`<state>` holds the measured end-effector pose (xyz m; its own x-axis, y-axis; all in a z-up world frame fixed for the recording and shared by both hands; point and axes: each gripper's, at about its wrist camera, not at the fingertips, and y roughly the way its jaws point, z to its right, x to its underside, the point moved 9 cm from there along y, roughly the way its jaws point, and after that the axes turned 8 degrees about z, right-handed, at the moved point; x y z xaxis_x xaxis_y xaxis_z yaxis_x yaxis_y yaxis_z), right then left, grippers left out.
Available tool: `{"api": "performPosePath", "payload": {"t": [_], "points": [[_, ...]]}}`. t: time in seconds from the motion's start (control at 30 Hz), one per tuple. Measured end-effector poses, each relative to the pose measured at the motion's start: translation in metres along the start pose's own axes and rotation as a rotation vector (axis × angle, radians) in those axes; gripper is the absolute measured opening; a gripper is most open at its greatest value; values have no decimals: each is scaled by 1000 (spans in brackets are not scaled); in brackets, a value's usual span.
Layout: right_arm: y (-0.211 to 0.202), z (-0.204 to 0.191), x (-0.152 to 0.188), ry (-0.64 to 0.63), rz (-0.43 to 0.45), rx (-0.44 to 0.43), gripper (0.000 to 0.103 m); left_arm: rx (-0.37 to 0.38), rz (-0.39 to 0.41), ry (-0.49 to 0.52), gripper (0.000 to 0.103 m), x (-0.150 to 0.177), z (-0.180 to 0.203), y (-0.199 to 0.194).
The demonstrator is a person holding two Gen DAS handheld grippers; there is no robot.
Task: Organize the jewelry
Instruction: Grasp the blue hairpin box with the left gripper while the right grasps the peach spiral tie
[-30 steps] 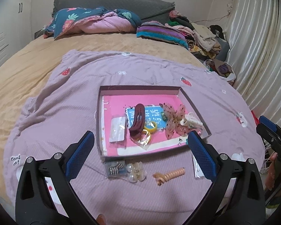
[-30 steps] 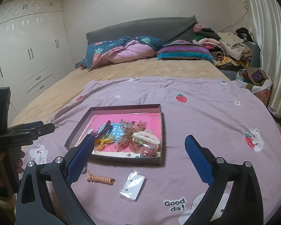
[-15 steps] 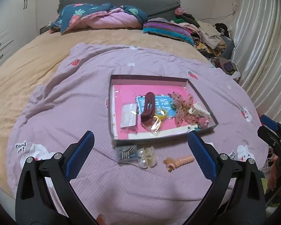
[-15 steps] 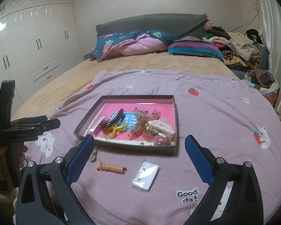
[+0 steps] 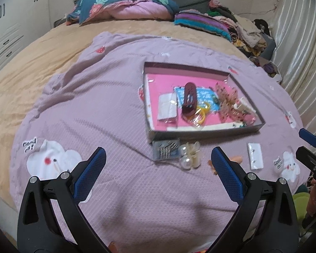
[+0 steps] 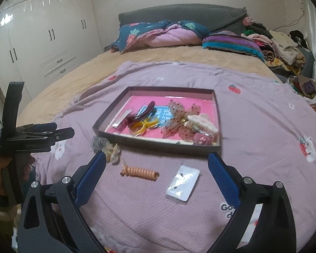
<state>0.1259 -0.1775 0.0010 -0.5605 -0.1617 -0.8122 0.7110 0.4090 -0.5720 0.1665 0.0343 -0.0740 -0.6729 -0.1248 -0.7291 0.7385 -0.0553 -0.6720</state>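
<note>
Two grippers hover over lilac blanket [image 6: 252, 109]: left gripper [image 5: 158, 164] wide, empty; right gripper [image 6: 157, 170] wide, empty. Tray [image 6: 218, 124] mid-blanket holds hair clips. Coil hair tie [image 6: 140, 171], white packet [image 6: 183, 182], pearl clip [image 5: 189, 155] lie on blanket just before tray.

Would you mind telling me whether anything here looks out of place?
Yes: four pieces lie loose on the blanket outside the tray: hairpin pack, pearl clip, orange spiral tie, small packet.
</note>
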Motion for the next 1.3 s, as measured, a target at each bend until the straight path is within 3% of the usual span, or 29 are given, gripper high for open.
{"api": "performPosePath", "payload": {"t": [0.37,0.57,0.8,1.0,1.23,1.27,1.3], "points": [[25,-7,25,-17,-75,-9,97,-30,-78,6,93,26,-16,24],[46,-12,42,-40,-118,-24,97,0,-128,-8,93,34,-18,38],[82,-27,65,-101,-201,-60,94,59,-181,-15,77,33,-12,55],[105,-34,74,-93,-242,-88,87,79,-211,-12,69,32,-5,71],[119,-38,81,-106,-256,-96,69,93,-235,-33,63,34,0,87],[118,-38,81,-110,-252,-98,48,93,-237,-36,63,35,0,89],[118,-36,81,-114,-251,-96,40,92,-238,-38,62,35,0,90]]}}
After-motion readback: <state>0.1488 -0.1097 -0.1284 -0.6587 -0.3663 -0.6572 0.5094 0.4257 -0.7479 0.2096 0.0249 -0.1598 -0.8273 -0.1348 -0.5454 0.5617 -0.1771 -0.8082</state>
